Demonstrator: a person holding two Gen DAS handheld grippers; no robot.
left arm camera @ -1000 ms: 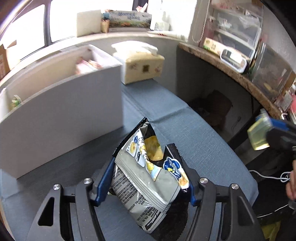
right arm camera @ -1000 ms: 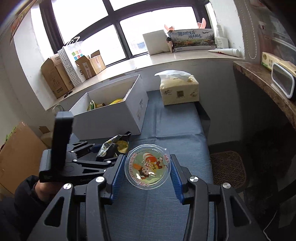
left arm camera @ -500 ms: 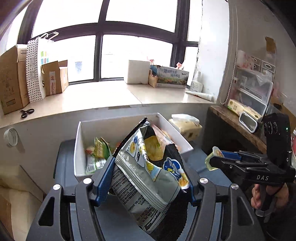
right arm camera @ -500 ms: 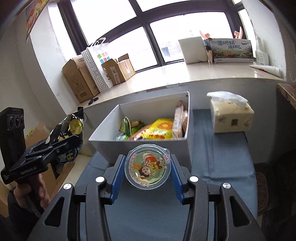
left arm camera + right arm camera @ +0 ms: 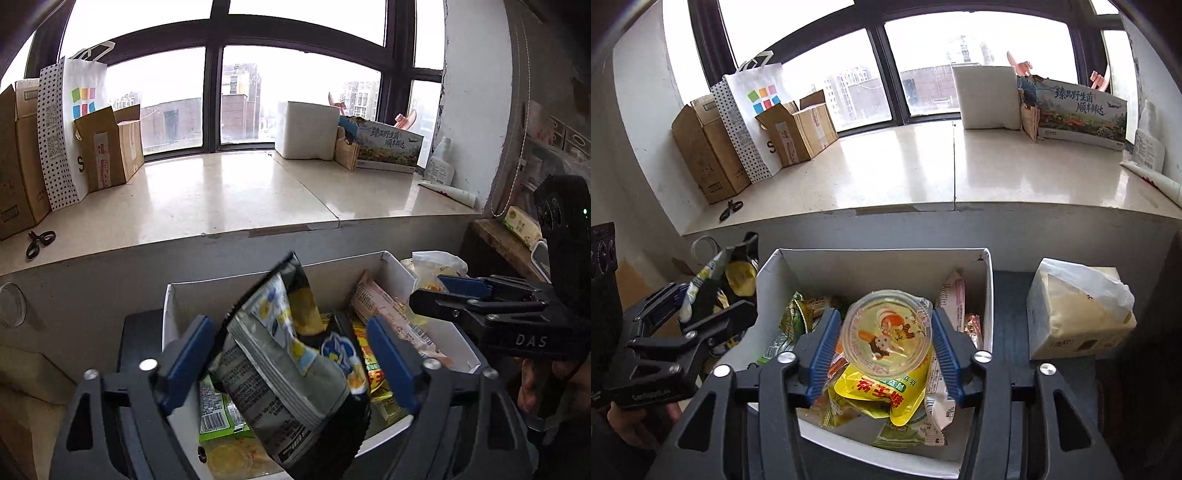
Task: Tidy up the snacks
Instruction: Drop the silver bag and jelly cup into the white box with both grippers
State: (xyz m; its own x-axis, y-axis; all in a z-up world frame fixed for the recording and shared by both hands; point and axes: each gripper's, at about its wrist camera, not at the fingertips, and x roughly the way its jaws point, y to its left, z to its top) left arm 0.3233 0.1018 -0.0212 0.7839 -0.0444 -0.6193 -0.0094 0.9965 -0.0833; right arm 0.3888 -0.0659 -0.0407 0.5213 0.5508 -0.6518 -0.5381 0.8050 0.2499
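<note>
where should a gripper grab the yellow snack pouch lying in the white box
Probably at the yellow pouch's lower edge nearest the camera, coming from above. It lies flat on other packets in the white box, and the jelly cup in the right gripper hangs over its upper part.

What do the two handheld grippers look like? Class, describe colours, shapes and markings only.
The left gripper and right gripper each have a matte black angular frame with triangular cut-outs, silver round bolts and ribbed blue pads on the jaws. The right one shows white "DAS" lettering and a small green light on its handle; the left carries faint, unreadable lettering.
</note>
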